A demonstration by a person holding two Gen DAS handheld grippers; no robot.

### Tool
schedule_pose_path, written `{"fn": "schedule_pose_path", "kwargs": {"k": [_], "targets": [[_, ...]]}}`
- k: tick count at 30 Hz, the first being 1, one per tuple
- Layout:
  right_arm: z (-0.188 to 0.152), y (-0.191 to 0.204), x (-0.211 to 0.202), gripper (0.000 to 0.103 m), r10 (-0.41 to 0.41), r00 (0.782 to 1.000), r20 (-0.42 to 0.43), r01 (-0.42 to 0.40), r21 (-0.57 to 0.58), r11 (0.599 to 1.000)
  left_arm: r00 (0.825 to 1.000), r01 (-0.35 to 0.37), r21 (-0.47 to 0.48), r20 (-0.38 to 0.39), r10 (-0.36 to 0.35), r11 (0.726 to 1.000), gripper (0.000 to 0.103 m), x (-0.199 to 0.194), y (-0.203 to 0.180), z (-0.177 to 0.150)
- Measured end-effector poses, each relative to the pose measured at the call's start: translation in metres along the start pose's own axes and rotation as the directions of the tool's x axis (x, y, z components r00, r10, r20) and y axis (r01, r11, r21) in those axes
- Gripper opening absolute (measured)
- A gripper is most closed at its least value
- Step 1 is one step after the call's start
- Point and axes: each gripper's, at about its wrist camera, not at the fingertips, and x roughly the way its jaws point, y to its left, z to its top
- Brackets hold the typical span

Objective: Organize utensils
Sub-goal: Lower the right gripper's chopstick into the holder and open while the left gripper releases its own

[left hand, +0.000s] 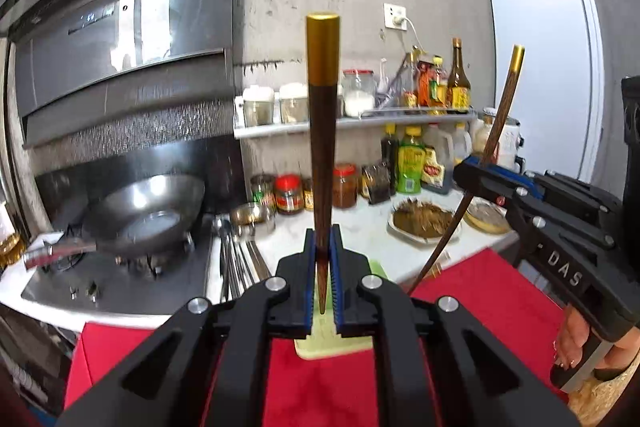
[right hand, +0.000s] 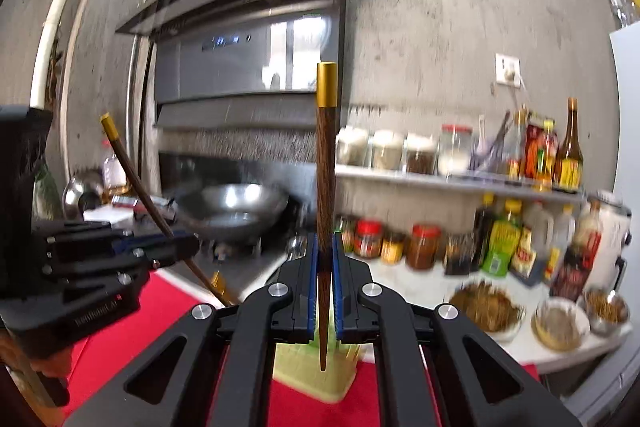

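Both grippers are clamped on a chopstick each. Left gripper (left hand: 323,259) pinches its chopstick (left hand: 322,131) upright, gold cap on top; right gripper (right hand: 325,263) grips the other chopstick (right hand: 326,179) likewise, above the green holder (right hand: 316,375) on the red mat (right hand: 160,311).

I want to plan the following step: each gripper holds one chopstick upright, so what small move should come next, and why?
Probably lower the right gripper so its chopstick slides tip-first into the yellow-green holder directly below. The left gripper is also shut on a chopstick, so going one at a time avoids crowding.
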Motion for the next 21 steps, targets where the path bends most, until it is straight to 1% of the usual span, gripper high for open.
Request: {"fn": "schedule_pose_path", "kwargs": {"k": [2, 5, 7, 11, 15, 17, 19, 21], "targets": [[0.006, -0.011, 0.018, 0.007, -0.001, 1.0, -0.002, 0.002, 0.008, 1.0, 1.0, 0.007, -0.015, -0.011, -0.007, 1.0, 0.007, 0.02, 0.003, 0.009], [-0.003, -0.022, 0.049, 0.007, 0.005, 0.999, -0.039, -0.004, 0.015, 1.0, 0.999, 0.013, -0.022, -0.044, -0.014, 1.0, 0.007, 0.053, 0.005, 0.01], [-0.016, -0.028, 0.068, 0.007, 0.015, 0.997, -0.073, -0.013, 0.022, 1.0, 0.997, 0.022, -0.022, -0.074, -0.024, 1.0, 0.007, 0.072, 0.005, 0.004], [-0.041, -0.032, 0.092, 0.007, 0.033, 0.991, -0.133, -0.03, 0.026, 0.999, 0.989, 0.028, -0.025, -0.146, -0.031, 0.999, 0.007, 0.11, 0.007, -0.014], [-0.057, -0.028, 0.104, 0.007, 0.035, 0.984, -0.177, -0.035, 0.004, 0.999, 0.981, 0.024, -0.034, -0.193, -0.031, 0.999, 0.007, 0.133, 0.013, -0.028], [-0.062, -0.028, 0.107, 0.008, 0.031, 0.981, -0.189, -0.033, -0.006, 0.999, 0.979, 0.015, -0.027, -0.202, -0.02, 1.0, 0.007, 0.138, 0.013, -0.032], [-0.064, -0.029, 0.109, 0.011, 0.041, 0.978, -0.206, -0.042, 0.001, 0.999, 0.977, 0.015, -0.027, -0.211, -0.021, 1.0, 0.007, 0.142, 0.014, -0.032], [-0.063, -0.029, 0.107, 0.021, 0.029, 0.98, -0.199, -0.03, -0.001, 1.0, 0.977, 0.017, -0.027, -0.213, -0.022, 1.0, 0.007, 0.143, 0.014, -0.031]]}}
